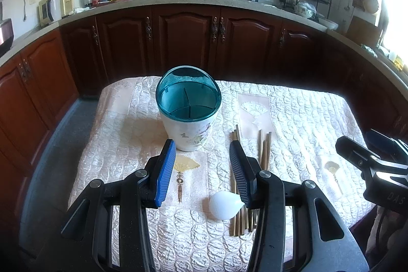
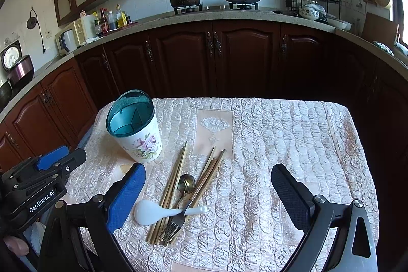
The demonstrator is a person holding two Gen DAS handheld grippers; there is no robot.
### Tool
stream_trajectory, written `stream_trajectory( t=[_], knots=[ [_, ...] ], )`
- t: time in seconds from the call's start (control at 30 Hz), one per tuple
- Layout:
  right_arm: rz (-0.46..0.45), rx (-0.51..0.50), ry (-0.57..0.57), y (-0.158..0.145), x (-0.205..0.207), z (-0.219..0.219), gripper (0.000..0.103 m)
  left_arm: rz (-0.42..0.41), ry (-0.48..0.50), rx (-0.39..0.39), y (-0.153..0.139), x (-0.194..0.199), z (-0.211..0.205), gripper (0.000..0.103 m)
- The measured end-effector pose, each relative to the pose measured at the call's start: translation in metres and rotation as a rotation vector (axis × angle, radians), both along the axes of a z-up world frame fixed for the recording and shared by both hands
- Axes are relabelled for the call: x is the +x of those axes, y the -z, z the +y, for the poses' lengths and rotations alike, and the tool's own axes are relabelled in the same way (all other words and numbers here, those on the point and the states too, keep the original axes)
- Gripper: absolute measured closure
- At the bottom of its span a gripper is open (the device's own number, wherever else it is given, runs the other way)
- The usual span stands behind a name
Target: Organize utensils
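A white floral utensil holder [image 1: 188, 129] with a teal divided insert stands upright on the table; it also shows in the right wrist view [image 2: 139, 134]. A pile of utensils lies right of it: several wooden chopsticks [image 2: 176, 185], a white ceramic spoon [image 2: 153, 212], a metal spoon [image 2: 185, 184] and a dark fork [image 2: 176, 223]. In the left wrist view the white spoon [image 1: 224, 205] and chopsticks [image 1: 264, 152] show. My left gripper [image 1: 202, 170] is open and empty, above the table in front of the holder. My right gripper [image 2: 207, 193] is open and empty, above the pile.
The table has a quilted cream cloth [image 2: 280, 144]. Dark wooden cabinets [image 2: 216, 55] and a stone counter with a stove, pots and a dish rack [image 2: 313, 1] run behind the table. The left gripper's body [image 2: 38, 182] shows at the left edge of the right wrist view.
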State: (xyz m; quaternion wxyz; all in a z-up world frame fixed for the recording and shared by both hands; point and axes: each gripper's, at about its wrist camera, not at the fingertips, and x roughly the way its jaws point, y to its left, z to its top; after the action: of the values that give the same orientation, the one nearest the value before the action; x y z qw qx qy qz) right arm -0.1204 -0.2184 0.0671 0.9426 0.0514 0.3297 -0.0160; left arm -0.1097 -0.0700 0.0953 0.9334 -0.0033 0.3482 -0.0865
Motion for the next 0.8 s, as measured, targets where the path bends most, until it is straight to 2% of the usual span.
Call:
stream_trajectory(
  t=[0.8],
  knots=[
    [0.022,-0.003,-0.002,0.0072,0.0026,0.002,0.004,0.016,-0.001,-0.002,0.0019,0.0015,0.0004,0.06]
  ],
)
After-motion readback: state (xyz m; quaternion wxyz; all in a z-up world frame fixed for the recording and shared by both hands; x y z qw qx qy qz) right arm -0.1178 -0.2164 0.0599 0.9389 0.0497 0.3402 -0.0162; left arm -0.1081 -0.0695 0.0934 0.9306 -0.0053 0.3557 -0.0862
